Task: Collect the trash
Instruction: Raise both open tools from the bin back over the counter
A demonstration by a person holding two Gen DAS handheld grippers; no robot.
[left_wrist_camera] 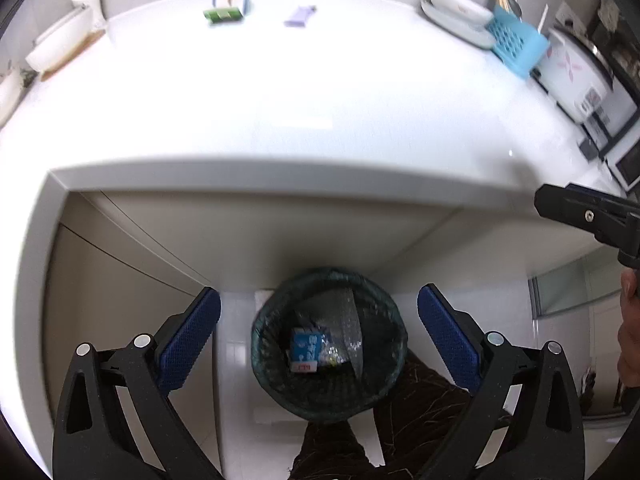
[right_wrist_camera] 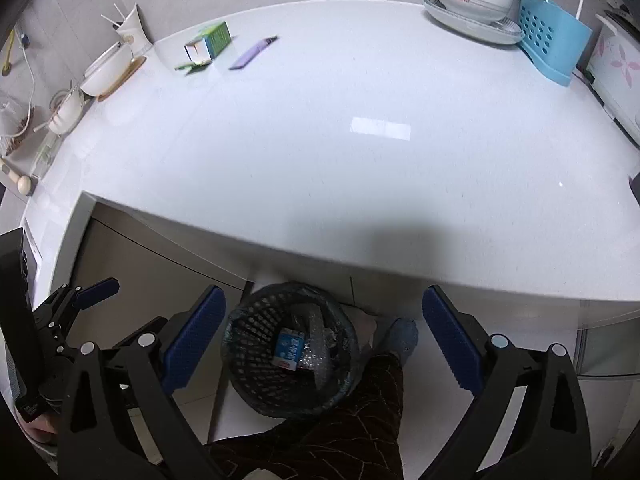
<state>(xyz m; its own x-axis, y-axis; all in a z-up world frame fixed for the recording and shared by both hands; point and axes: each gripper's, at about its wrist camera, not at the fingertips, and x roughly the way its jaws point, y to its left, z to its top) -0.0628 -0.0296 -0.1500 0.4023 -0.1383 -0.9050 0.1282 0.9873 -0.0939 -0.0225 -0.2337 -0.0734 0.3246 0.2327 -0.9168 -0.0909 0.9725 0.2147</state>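
Note:
A dark mesh trash bin (left_wrist_camera: pixel 328 344) stands on the floor under the counter edge. Inside it lie a blue carton (left_wrist_camera: pixel 306 348) and clear plastic wrap. My left gripper (left_wrist_camera: pixel 319 330) hangs open above the bin with nothing between its blue pads. My right gripper (right_wrist_camera: pixel 323 332) is open too, over the same bin (right_wrist_camera: pixel 290 344), where the blue carton (right_wrist_camera: pixel 290 348) shows again. On the white counter's far side sit a green and white carton (right_wrist_camera: pixel 208 45) and a flat purple wrapper (right_wrist_camera: pixel 253 53), also seen as the green carton (left_wrist_camera: pixel 229 4) and purple wrapper (left_wrist_camera: pixel 300 16).
The white counter (right_wrist_camera: pixel 340 140) carries bowls and a cup at the back left, stacked dishes (right_wrist_camera: pixel 472 12) and a blue utensil holder (right_wrist_camera: pixel 554 40) at the back right, with an appliance (left_wrist_camera: pixel 576 76) beside them. A person's patterned trouser leg (right_wrist_camera: pixel 340 432) and shoe stand next to the bin.

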